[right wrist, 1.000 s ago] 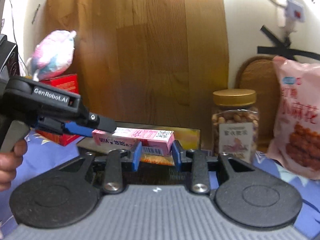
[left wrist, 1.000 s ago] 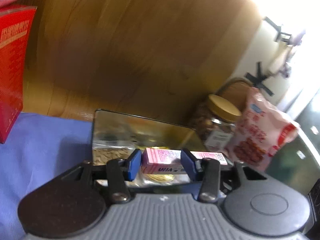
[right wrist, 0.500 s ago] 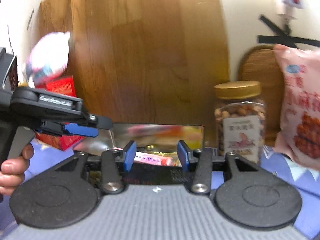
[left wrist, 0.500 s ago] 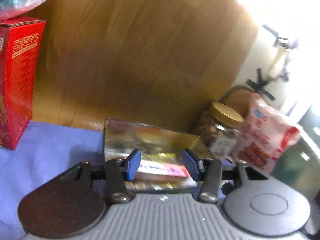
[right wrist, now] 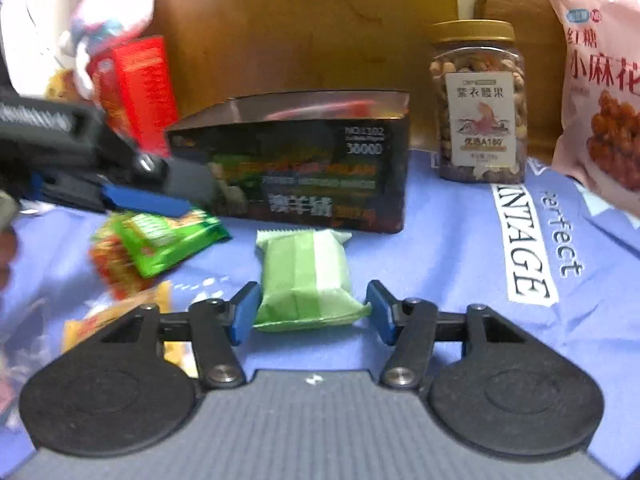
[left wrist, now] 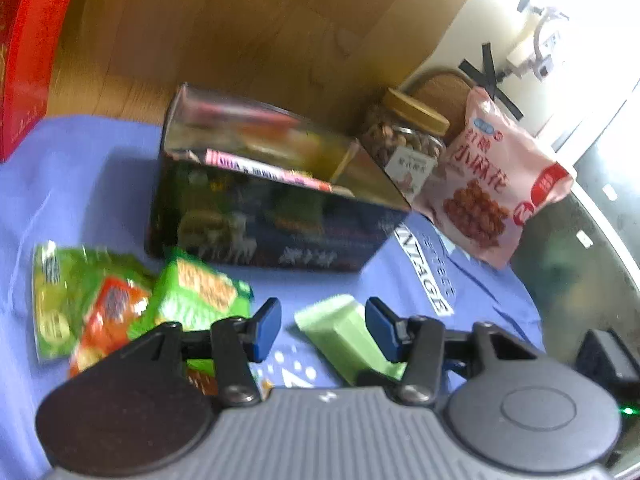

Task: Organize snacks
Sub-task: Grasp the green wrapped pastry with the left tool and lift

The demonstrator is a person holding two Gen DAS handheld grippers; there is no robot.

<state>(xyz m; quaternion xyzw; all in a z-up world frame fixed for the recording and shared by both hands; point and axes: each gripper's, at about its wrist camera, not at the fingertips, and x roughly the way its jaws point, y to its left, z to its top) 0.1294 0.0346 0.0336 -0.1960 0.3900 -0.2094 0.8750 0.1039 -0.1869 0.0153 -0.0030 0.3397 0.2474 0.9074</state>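
Both grippers have dropped away from the dark box (right wrist: 304, 168), where the pink box (left wrist: 264, 170) now lies inside. The right gripper (right wrist: 308, 312) is opening, its fingers either side of the pale green packet (right wrist: 306, 280), not squeezing. To grab it well, go lower and centre first. The left gripper (left wrist: 322, 328) is apart and empty. The bright green packets (right wrist: 168, 240) beside it are blurry.

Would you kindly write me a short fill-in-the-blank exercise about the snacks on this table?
1. The nut jar has a ____ lid.
2. The pale green packet lies between the pads of the ____ tool.
3. The pink box lies inside the dark ____.
4. The tablecloth is ____.

Missing words: gold; right; tin; blue
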